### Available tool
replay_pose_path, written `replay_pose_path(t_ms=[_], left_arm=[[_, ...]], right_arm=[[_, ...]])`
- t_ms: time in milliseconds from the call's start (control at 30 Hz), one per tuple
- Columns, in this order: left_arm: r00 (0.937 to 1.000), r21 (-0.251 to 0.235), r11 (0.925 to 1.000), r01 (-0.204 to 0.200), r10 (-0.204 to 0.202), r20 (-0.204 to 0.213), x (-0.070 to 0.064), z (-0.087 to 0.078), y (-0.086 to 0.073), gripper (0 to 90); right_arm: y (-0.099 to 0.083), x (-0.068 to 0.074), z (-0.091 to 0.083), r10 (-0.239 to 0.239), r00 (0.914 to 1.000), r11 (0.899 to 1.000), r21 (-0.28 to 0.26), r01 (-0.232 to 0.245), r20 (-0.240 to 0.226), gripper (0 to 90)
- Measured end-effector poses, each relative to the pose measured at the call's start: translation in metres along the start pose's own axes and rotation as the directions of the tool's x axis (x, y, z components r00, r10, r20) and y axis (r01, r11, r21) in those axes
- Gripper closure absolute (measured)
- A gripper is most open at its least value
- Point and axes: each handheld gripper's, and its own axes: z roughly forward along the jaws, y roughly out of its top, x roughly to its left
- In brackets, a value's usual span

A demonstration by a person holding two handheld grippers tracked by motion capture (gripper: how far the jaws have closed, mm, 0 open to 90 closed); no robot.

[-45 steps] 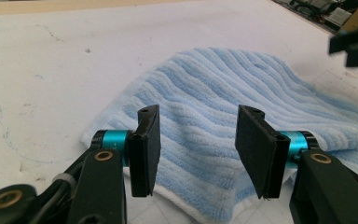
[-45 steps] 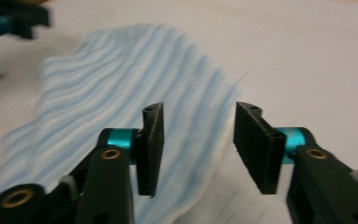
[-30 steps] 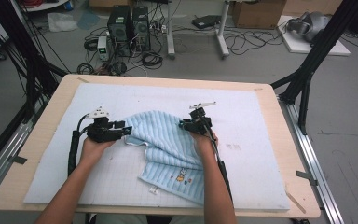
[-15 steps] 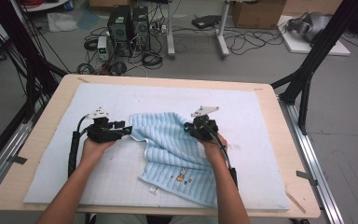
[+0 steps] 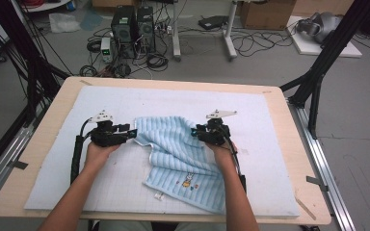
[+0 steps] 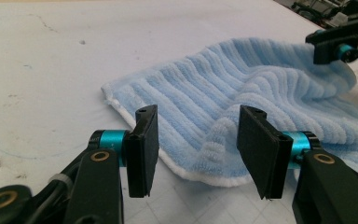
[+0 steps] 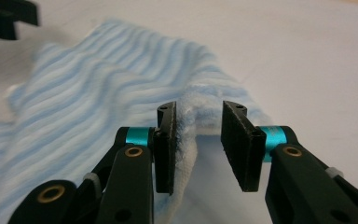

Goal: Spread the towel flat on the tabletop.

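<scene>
Wooden table (image 5: 296, 159), pale edge showing all round a white gridded mat (image 5: 255, 125) that covers most of the top. Bare mat lies open to the far side and to both flanks of the work.

Light-blue striped towel (image 5: 176, 144) lies rumpled at mid-mat, its far part spread between the two grippers, its near part folded down toward the person's edge. Small embroidered motif (image 5: 188, 181) and a white tag (image 5: 158, 196) sit near the towel's near hem; motif too small to read.

Left gripper (image 5: 131, 133) at the towel's left far corner. In the left gripper view its jaws stand wide, straddling the white-hemmed towel edge (image 6: 186, 175) with clear gaps both sides.

Right gripper (image 5: 193, 132) at the towel's right far edge. In the right gripper view its jaws are partly apart; a raised fold of towel (image 7: 189, 126) stands between them, against the left pad, clear of the right.

Floor beyond the table: computer towers (image 5: 134, 24), tangled cables (image 5: 154, 60), black frame struts.
</scene>
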Motion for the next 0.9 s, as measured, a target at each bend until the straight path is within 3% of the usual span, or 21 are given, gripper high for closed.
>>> replay_pose_path(t_ms=[33,67,100,133,167,200,267,300,333,367,433,500,533,600,667,800,867,900], left_arm=[[1.0000,-0.001,1.0000,0.000,0.000,-0.001,0.000,0.000,0.000,48.7],[1.0000,-0.004,1.0000,0.000,0.000,-0.001,0.000,0.000,0.000,48.3],[1.0000,-0.009,0.9999,0.005,-0.005,-0.002,0.000,0.001,0.000,48.3],[1.0000,-0.006,0.9999,0.008,-0.008,-0.003,0.000,0.001,0.000,47.9],[1.0000,-0.006,0.9999,0.008,-0.008,-0.003,0.000,0.001,0.000,47.9],[1.0000,-0.006,1.0000,0.001,-0.001,-0.003,0.000,0.001,0.000,47.9],[1.0000,-0.005,1.0000,0.000,0.000,-0.003,0.000,0.001,0.000,47.9],[1.0000,-0.007,1.0000,0.005,-0.005,-0.005,0.001,0.001,0.000,47.9],[1.0000,-0.007,1.0000,0.005,-0.005,-0.005,0.001,0.001,0.000,47.9],[1.0000,-0.007,1.0000,0.005,-0.005,-0.005,0.001,0.001,0.000,47.9],[1.0000,-0.007,1.0000,0.005,-0.005,-0.006,0.001,0.001,0.000,47.9],[1.0000,-0.007,1.0000,0.004,-0.004,-0.003,0.000,0.002,0.000,47.9],[1.0000,-0.007,1.0000,0.004,-0.004,-0.003,0.000,0.002,0.000,47.9],[1.0000,-0.003,1.0000,0.001,-0.001,-0.003,-0.001,0.003,-0.001,48.0],[1.0000,-0.001,1.0000,0.003,-0.003,-0.006,0.000,0.005,-0.001,48.1],[0.9999,0.003,1.0000,0.004,-0.004,-0.012,0.002,0.006,-0.002,48.0],[0.9998,0.001,1.0000,0.009,-0.009,-0.017,0.003,0.005,-0.002,48.0],[0.9998,0.001,0.9999,0.010,-0.010,-0.017,0.003,0.006,-0.003,48.0]], right_arm=[[0.000,0.000,0.000,0.000,1.0000,1.000,0.000,0.000,0.000,65.6],[0.003,-0.007,-0.002,0.029,0.9990,0.999,-0.027,-0.028,0.033,64.4],[0.003,-0.007,-0.002,0.029,0.9990,0.999,-0.027,-0.028,0.033,64.4],[0.004,-0.014,-0.003,0.079,0.9969,0.993,-0.087,-0.078,0.007,63.4],[0.004,-0.014,-0.003,0.079,0.9969,0.993,-0.087,-0.078,0.007,63.4],[0.003,-0.022,-0.004,0.144,0.9860,0.974,-0.166,-0.156,-0.084,62.3],[0.003,-0.024,-0.005,0.135,0.9896,0.974,-0.178,-0.142,-0.050,62.5],[0.003,-0.025,-0.005,0.133,0.9911,0.977,-0.167,-0.132,-0.010,62.5],[0.003,-0.025,-0.005,0.133,0.9911,0.977,-0.167,-0.132,-0.010,62.5],[0.001,-0.028,-0.003,0.131,0.9894,0.983,-0.140,-0.121,0.063,62.5],[0.001,-0.030,0.000,0.145,0.9861,0.984,-0.118,-0.134,0.082,61.3],[0.004,-0.035,0.011,0.128,0.9819,0.991,-0.067,-0.119,0.140,58.7],[0.004,-0.035,0.011,0.128,0.9819,0.991,-0.067,-0.119,0.140,58.7],[0.013,-0.036,0.026,0.115,0.9822,0.993,-0.004,-0.116,0.149,54.3],[0.019,-0.035,0.038,0.076,0.9864,0.995,0.051,-0.085,0.145,53.2],[0.022,-0.026,0.058,0.006,0.9890,0.989,0.145,-0.028,0.148,50.9],[0.022,-0.024,0.059,-0.034,0.9872,0.989,0.150,0.010,0.156,54.8],[0.022,-0.024,0.058,-0.043,0.9882,0.988,0.156,0.020,0.147,62.9]])
